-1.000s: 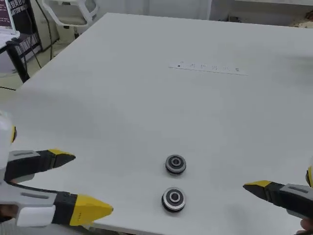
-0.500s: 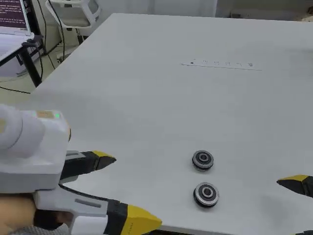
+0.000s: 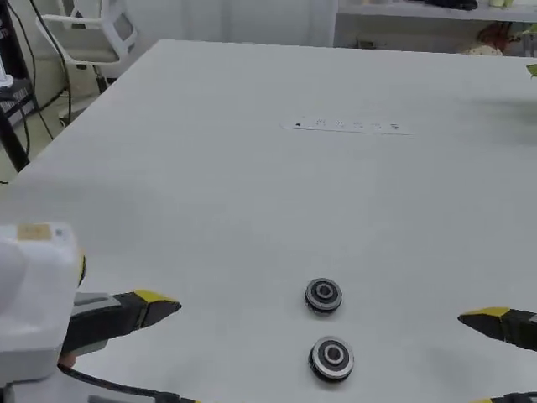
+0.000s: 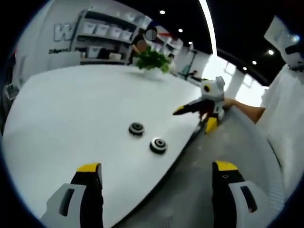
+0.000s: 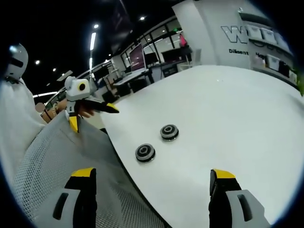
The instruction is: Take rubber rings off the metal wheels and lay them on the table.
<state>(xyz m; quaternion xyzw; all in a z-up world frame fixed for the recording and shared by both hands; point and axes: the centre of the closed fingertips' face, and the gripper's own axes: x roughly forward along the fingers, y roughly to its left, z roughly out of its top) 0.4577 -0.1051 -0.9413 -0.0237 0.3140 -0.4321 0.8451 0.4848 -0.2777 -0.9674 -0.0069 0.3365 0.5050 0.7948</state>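
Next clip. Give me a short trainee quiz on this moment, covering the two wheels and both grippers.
1. True or false: the left gripper and the right gripper are both open and hold nothing.
2. How many metal wheels lie on the table? A: one. B: two. C: four.
3. Fill in the blank: the metal wheels lie ___ (touching / apart).

Key: 1 true; 2 B; 3 apart.
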